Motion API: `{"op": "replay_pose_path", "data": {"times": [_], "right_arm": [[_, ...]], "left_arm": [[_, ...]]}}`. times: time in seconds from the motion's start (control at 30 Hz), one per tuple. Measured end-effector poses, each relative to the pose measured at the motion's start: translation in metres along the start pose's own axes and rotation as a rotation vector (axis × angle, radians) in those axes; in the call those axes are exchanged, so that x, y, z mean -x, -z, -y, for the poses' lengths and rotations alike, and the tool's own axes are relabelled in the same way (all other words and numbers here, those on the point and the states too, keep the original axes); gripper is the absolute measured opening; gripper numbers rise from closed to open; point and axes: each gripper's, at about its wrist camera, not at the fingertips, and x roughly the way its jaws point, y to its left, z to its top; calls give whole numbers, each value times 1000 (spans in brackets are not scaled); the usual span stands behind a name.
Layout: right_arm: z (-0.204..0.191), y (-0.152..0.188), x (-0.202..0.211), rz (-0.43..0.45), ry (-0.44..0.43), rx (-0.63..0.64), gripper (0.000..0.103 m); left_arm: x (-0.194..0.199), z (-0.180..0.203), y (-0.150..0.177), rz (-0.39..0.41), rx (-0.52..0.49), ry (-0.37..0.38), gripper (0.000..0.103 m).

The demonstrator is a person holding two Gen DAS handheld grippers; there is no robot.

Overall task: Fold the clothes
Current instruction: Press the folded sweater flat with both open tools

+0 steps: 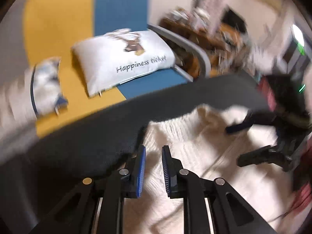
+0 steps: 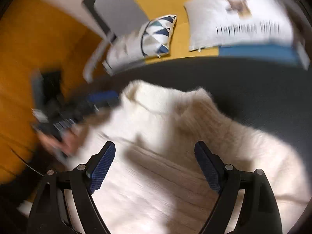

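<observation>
Cream, fluffy ribbed-knit sweater (image 2: 165,136) on dark grey surface (image 2: 243,81): likely soft, light, stretchy; grip hem or shoulders. Left tongs (image 1: 153,154) narrowly parted, right tongs (image 2: 155,152) wide open, both empty

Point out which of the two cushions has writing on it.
The larger white cushion, printed "Happiness ticket" beneath a small picture. The other cushion carries blue and white triangles and no words.
</observation>
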Motion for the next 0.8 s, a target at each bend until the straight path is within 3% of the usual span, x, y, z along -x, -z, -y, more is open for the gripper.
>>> {"op": "replay_pose_path", "data": {"times": [0.07, 0.23, 0.33, 0.43, 0.5, 0.63, 0.73, 0.8], "right_arm": [[-15, 6, -4, -30, 90, 102, 86], [-2, 14, -7, 1, -4, 59, 96], [9, 17, -3, 39, -76, 20, 96], [-6, 14, 5, 80, -30, 58, 96], [-15, 12, 12, 113, 2, 118, 96], [3, 16, -7, 32, 137, 107, 96], [12, 23, 0, 76, 112, 90, 96], [12, 18, -3, 80, 114, 97, 96]], "left_arm": [[-4, 13, -7, -35, -111, -36, 16], [-7, 18, -9, -91, -186, -25, 23], [-17, 28, -9, -120, -256, -123, 23], [-20, 22, -13, -93, -158, -130, 24], [-19, 7, -9, -45, -4, -90, 24], [-9, -1, 10, 45, 99, -98, 21], [5, 0, 9, 69, 107, -51, 21], [9, 4, 5, 75, 61, -51, 21]]}}
